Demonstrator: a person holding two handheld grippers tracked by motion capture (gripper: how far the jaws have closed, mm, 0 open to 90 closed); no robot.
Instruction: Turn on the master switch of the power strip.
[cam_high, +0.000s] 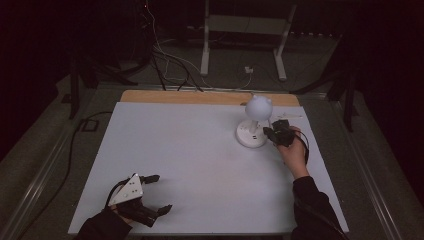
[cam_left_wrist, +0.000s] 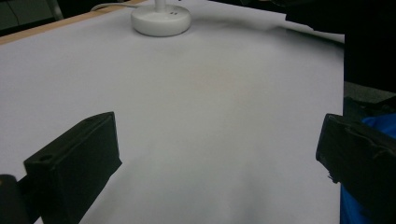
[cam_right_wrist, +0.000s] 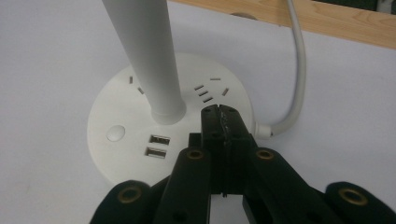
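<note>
- The lamp stands near the far right of the white table top, with a round white head on a straight stem rising from a round base.
- The base carries two USB ports, a round button and several socket slots. A white cord leaves its side and runs toward the wooden strip at the far edge of the table.
- The right gripper, held in the person's right hand, sits just beside the base on its right. In the right gripper view its jaws are clenched flat against each other with nothing between them, and their tips lie over the top of the base, just beside the foot of the stem. Whether the tips touch the base cannot be told.
- The left gripper rests at the near left of the table, well apart from the lamp. Its jaws are released and stand wide apart over bare table, with nothing between them.
- In the left gripper view the lamp base shows far off, beyond the spread jaws.
</note>
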